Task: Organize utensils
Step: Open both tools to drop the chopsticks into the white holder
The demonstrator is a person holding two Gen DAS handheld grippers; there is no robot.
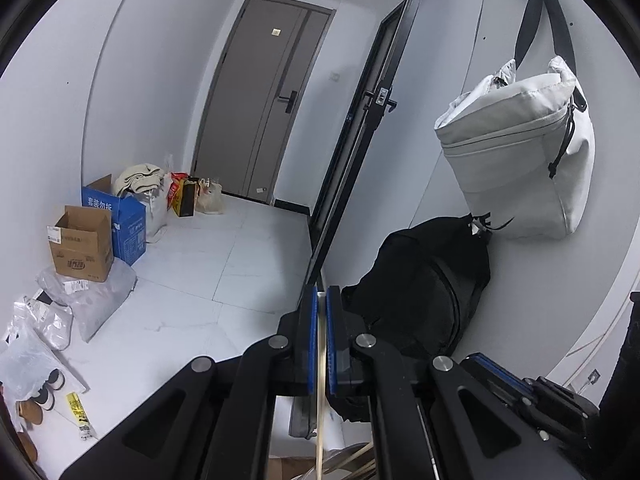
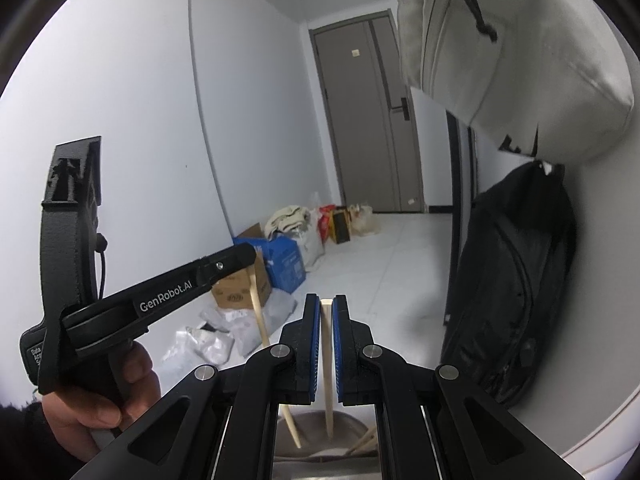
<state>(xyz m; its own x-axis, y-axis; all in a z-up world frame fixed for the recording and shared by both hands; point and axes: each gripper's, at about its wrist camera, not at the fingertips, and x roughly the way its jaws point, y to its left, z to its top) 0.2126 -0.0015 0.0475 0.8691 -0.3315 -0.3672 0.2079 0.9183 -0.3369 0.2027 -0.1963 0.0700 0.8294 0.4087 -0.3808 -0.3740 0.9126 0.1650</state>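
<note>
Both grippers hang over a grey holder (image 2: pixel 352 420) at the bottom edge of the right wrist view. My left gripper (image 1: pixel 322 294) is shut on a thin pale chopstick (image 1: pixel 319 400) that runs down between its blue pads. From the right wrist view, the same left gripper (image 2: pixel 244 258) is held by a hand (image 2: pixel 100 400), and its chopstick (image 2: pixel 258 312) slants down into the holder. My right gripper (image 2: pixel 327 300) is shut on a second wooden chopstick (image 2: pixel 327 380), which stands nearly upright with its lower end in the holder. More sticks (image 2: pixel 362 442) lie in the holder.
A white bag (image 1: pixel 520 160) hangs on the right wall above a black backpack (image 1: pixel 424 288). A black-framed glass door (image 1: pixel 352 168) stands ahead, with a grey door (image 1: pixel 260 112) beyond. Cardboard boxes (image 1: pixel 84 244) and plastic bags (image 1: pixel 48 328) line the left wall on the white tile floor.
</note>
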